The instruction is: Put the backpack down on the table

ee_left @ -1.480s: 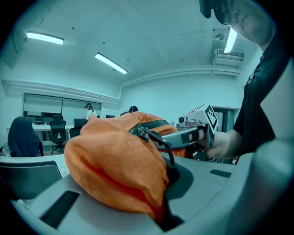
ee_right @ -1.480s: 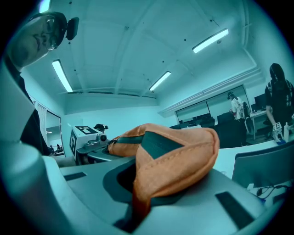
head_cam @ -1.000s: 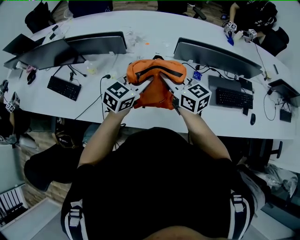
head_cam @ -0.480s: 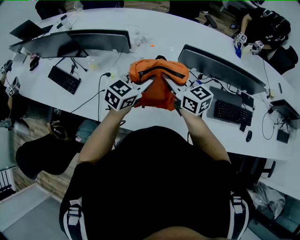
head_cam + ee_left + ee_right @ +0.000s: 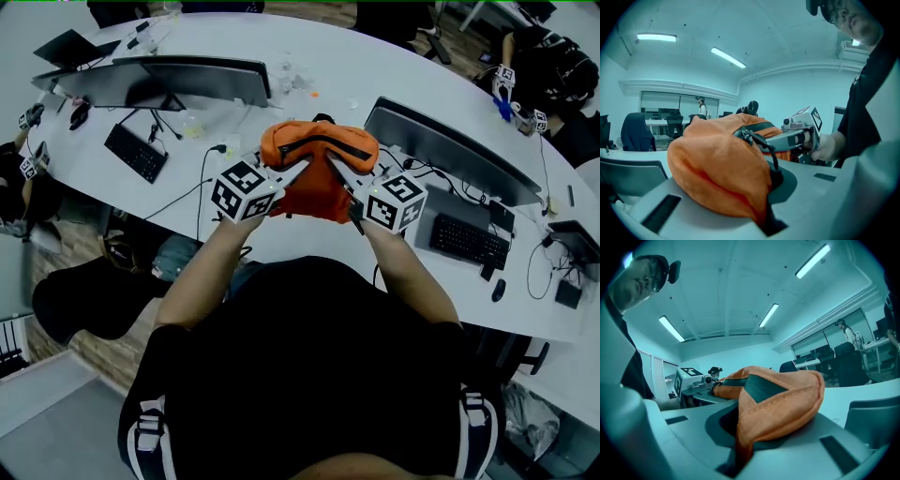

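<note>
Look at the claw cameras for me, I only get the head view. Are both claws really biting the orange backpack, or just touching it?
Observer: Really biting. In the left gripper view the left claw is squeezed shut on a fold of the orange backpack.
Operator: What about the other claw?
Observer: The right gripper view shows the right claw pinched shut on an orange corner seam, just below a dark panel on the bag.
</note>
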Available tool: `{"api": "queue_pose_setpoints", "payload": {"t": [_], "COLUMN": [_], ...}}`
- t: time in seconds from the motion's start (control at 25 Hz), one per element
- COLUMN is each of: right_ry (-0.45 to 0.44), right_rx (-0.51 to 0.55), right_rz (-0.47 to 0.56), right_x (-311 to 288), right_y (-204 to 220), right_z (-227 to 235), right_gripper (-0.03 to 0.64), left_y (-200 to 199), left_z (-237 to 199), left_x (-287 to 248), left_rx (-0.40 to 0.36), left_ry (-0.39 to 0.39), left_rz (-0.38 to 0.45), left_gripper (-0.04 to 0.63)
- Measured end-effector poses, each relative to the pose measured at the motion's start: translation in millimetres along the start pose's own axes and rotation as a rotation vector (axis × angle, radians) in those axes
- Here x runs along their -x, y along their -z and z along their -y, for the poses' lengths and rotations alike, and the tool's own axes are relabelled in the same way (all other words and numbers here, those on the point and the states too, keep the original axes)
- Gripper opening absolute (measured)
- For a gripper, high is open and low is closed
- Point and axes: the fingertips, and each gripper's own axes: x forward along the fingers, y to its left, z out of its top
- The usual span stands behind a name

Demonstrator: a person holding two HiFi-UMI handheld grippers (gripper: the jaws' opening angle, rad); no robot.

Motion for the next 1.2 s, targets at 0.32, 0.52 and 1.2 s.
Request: {"api": "queue_pose_setpoints", "payload": {"t": [0.32,0.52,1.2], "right_ry": [-0.012,-0.004,0.029], "right_rx": [-0.006,-0.003,-0.043], "right_rz": [-0.026,-0.039,-0.074], "right_x": [-14.1,-17.9,-19.4], "right_y": [8.8,12.9,39.5], "right_z": [6.1,5.0,21.1], "right_gripper": [0.037,0.037,0.035], "left_y": [11.7,18.1,42.9], "left_z": [-11.9,-16.0,-19.2], "left_x": [-0.9,-0.4,-18.4], "left_rx": [0.029,0.047,0.082], "left_ry": [-0.006,0.006,0.05], "left_rz": [-0.004,0.006,-0.034], "left_gripper": [0.048,0.048,0.048]}}
